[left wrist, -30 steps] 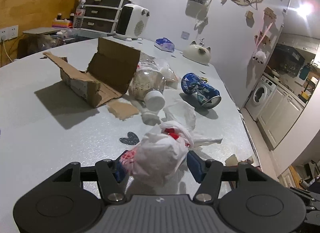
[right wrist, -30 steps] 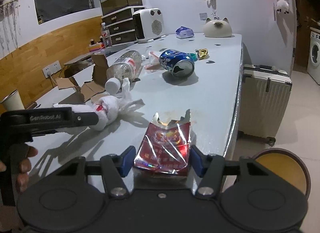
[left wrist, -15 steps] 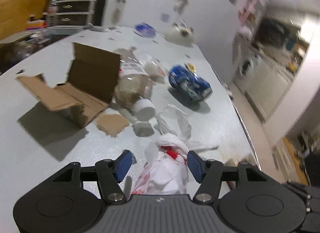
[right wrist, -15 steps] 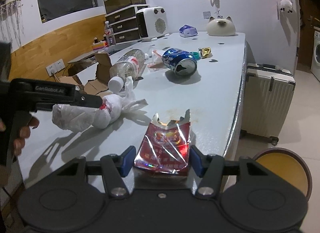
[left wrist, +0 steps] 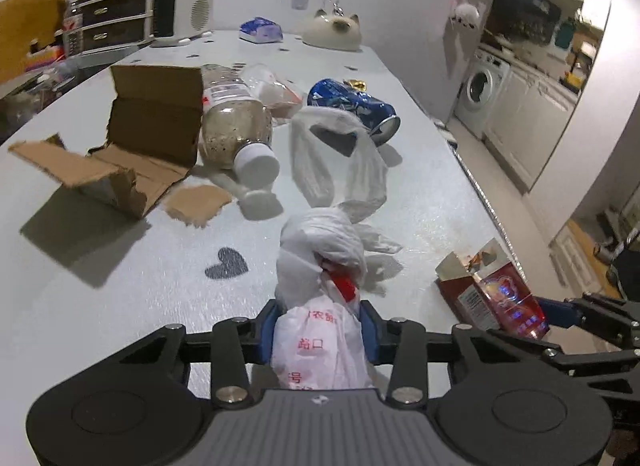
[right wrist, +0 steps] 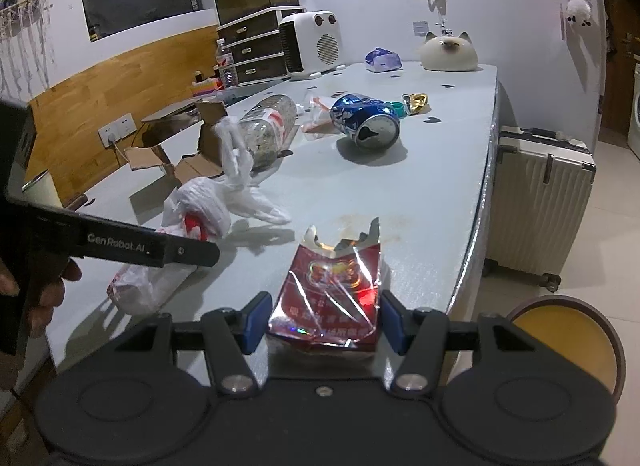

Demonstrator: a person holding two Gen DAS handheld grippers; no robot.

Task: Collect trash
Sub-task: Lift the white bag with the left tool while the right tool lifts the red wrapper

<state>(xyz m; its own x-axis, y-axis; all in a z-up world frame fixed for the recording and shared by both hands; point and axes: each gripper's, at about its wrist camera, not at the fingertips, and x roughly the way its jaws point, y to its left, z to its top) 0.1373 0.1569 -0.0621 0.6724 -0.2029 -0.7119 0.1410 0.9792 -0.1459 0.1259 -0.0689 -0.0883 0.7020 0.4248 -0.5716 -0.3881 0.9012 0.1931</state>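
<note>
My left gripper [left wrist: 318,332] is shut on a crumpled white plastic bag [left wrist: 320,266] with red print and holds it above the grey table [left wrist: 100,266]. The bag also shows in the right wrist view [right wrist: 196,213]. My right gripper [right wrist: 324,322] stands around a torn red foil packet [right wrist: 332,286] near the table's right edge; its blue pads sit beside the packet's sides. The packet also shows in the left wrist view [left wrist: 496,290]. A crushed blue can [left wrist: 356,105], a plastic bottle [left wrist: 236,125] and a torn cardboard box [left wrist: 132,137] lie further back.
A white heater [right wrist: 312,43], a drawer unit [right wrist: 252,45], a cat-shaped ornament [right wrist: 448,51] and a blue tissue pack [right wrist: 382,59] stand at the table's far end. A suitcase [right wrist: 540,197] stands beside the table on the right. A round brown bin [right wrist: 568,342] is on the floor.
My left gripper has closed on the white bag and lifted it off the table, its loose handles now dangling. The right gripper has stayed around the red packet.
</note>
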